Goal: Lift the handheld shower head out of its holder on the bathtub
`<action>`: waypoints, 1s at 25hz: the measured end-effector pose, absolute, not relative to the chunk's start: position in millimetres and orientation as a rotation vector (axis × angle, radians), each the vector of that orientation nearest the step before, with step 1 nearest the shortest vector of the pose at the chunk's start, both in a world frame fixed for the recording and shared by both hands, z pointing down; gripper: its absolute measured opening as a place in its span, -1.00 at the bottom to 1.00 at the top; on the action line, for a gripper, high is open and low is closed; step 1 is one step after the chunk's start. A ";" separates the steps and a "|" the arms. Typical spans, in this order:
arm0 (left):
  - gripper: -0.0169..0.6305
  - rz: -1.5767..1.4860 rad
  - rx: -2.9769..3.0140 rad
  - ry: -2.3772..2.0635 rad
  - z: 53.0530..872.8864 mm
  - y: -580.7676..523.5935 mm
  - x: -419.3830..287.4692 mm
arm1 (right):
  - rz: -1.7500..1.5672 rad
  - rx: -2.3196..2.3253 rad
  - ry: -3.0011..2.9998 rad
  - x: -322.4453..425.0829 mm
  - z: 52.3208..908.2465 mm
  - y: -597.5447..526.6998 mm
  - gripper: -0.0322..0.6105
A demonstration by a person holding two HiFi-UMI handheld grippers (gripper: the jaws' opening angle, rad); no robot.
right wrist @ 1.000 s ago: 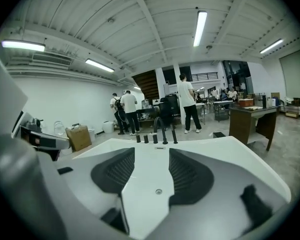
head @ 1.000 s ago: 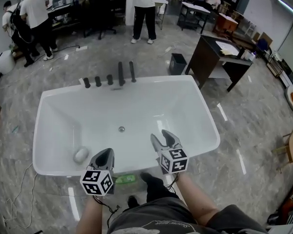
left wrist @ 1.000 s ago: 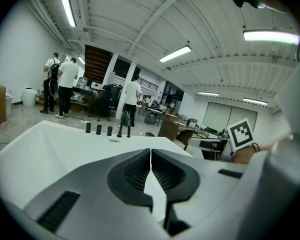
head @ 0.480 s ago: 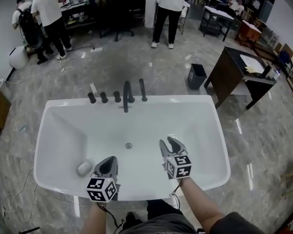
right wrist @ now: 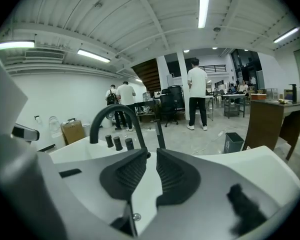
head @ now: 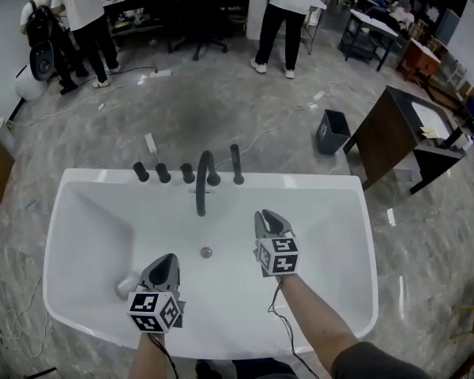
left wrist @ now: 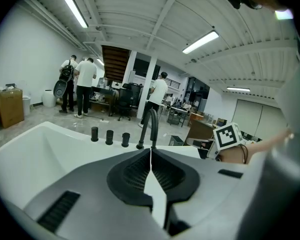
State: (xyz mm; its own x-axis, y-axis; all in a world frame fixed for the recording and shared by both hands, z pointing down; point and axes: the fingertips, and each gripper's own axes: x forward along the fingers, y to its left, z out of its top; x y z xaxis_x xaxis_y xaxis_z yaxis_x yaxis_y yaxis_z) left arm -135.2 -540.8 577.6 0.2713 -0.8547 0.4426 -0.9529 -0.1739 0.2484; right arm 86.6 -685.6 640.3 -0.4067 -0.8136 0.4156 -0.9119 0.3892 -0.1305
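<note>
- Plainly, in the head view, the handheld shower head stands upright in its holder on the far rim of the bathtub, just right of the curved spout and the three knobs; both grippers hang over the basin, well short of it; the right gripper is the nearer one; the left gripper sits lower left, near the drain.
- Left gripper view: its jaws meet tip to tip with nothing between them; the spout rises beyond, and I cannot tell the shower head apart from it here.
- Right gripper view: the jaws have just been closing and stand a narrow slit apart, empty; the shower head shows as a thin straight rod past their tips.
- Handling, as I judge it: a slim, rigid, glossy black wand, likely slick and light, perhaps dragged by a hose below; take it on the bare shaft above the holder, with the jaws reopened first, and pull straight up.
- Surface and room: a smooth white tub; a grey marbled floor; a dark desk to the right; people standing at the far side.
</note>
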 end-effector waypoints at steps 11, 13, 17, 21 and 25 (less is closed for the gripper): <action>-0.90 0.295 2.013 -1.672 658.8 -618.2 -173.3 | 0.491 1.466 -2.305 36.6 744.7 -820.3 -0.35; -0.90 0.288 2.012 -1.677 669.9 -629.2 -177.6 | 0.444 1.473 -2.287 31.8 757.4 -843.2 -0.35; -0.90 0.274 2.010 -1.670 684.7 -642.7 -183.0 | 0.407 1.503 -2.270 24.1 775.5 -883.8 -0.35; -0.90 0.268 1.998 -1.667 698.2 -649.7 -187.5 | 0.339 1.465 -2.233 13.8 791.5 -909.7 -0.35; -0.90 0.266 1.993 -1.665 705.4 -656.0 -187.1 | 0.308 1.446 -2.212 10.7 797.1 -924.7 -0.43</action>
